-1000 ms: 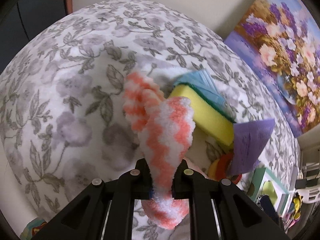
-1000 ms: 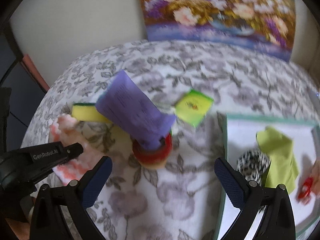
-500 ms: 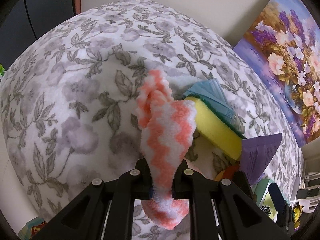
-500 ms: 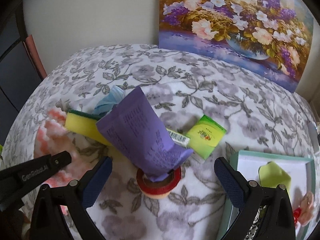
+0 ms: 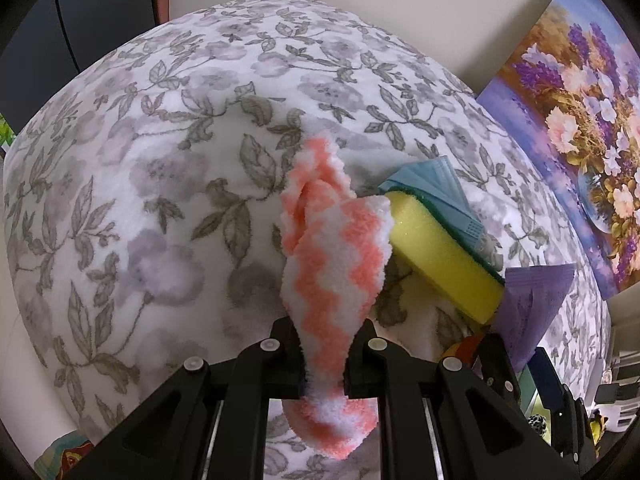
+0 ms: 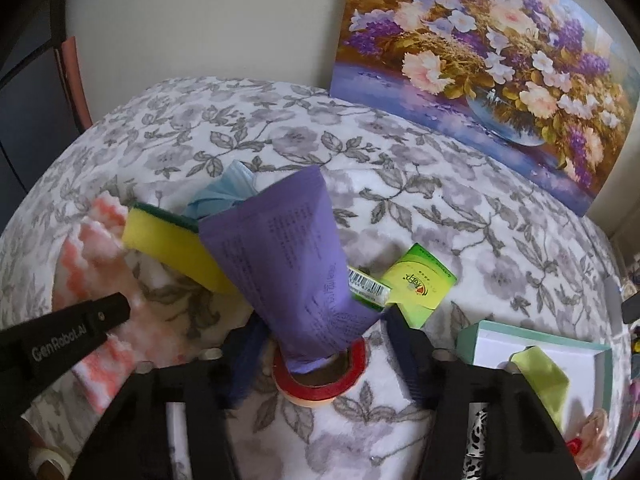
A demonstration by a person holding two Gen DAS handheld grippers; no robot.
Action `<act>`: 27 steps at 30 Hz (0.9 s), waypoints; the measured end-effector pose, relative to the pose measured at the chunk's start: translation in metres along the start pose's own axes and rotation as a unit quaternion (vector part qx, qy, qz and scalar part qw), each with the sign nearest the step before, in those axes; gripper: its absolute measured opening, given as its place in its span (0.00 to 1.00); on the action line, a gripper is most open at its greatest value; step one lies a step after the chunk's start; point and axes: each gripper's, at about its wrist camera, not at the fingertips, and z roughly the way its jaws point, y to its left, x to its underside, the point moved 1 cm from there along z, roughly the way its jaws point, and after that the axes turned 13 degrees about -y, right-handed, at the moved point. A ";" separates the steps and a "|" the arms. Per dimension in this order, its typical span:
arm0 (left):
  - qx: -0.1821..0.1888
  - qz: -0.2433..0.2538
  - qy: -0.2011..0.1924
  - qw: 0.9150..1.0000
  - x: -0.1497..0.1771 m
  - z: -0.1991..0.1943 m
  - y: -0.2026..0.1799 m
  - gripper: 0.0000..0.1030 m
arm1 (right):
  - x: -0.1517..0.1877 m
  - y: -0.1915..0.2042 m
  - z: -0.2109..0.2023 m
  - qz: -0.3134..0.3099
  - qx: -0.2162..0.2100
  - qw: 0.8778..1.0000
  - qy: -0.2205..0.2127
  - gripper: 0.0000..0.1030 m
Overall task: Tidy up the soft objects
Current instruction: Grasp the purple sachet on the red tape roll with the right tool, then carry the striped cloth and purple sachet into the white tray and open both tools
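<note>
Writing: "GenRobot.AI" in white on the black finger of the left tongs (image 6: 64,340); a logo on the green packet (image 6: 418,284) too small to read; fine print on the purple pouch (image 6: 292,264), not legible; a barcode label (image 6: 368,282) between pouch and packet.
Count: one fuzzy sock (image 5: 336,264), one yellow sponge (image 5: 440,264), one blue face mask (image 5: 436,188), one purple pouch, one green packet, one red tape roll (image 6: 320,376), one shallow box (image 6: 532,344).
Left tongs (image 5: 324,364): clamped on the orange-and-white sock, which hangs through the jaws and stands above the floral blanket (image 5: 160,160).
Right tongs (image 6: 320,344): closing, with the pouch's lower end and the tape roll between the blue pads; no pad contact visible.
Sponge: lies on the blanket, touching the sock, with the mask behind it.
Box: at the right, holding a lime cloth (image 6: 540,368).
Backdrop: one flower painting (image 6: 480,60) leans against the wall.
</note>
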 end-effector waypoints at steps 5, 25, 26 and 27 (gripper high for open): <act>-0.005 -0.001 -0.005 1.000 -0.001 -0.002 0.002 0.12 | 0.003 -0.005 -0.001 0.009 -0.007 1.000 0.004 0.57; -0.020 0.017 -0.043 0.999 0.005 -0.035 -0.008 0.12 | 0.003 -0.029 -0.045 0.070 -0.033 0.997 -0.018 0.56; -0.020 0.019 -0.045 0.999 0.006 -0.037 -0.009 0.12 | 0.004 -0.031 -0.047 0.073 -0.034 0.997 -0.017 0.56; -0.020 0.022 -0.047 0.998 0.007 -0.041 -0.012 0.12 | 0.004 -0.033 -0.049 0.076 -0.033 0.996 -0.016 0.56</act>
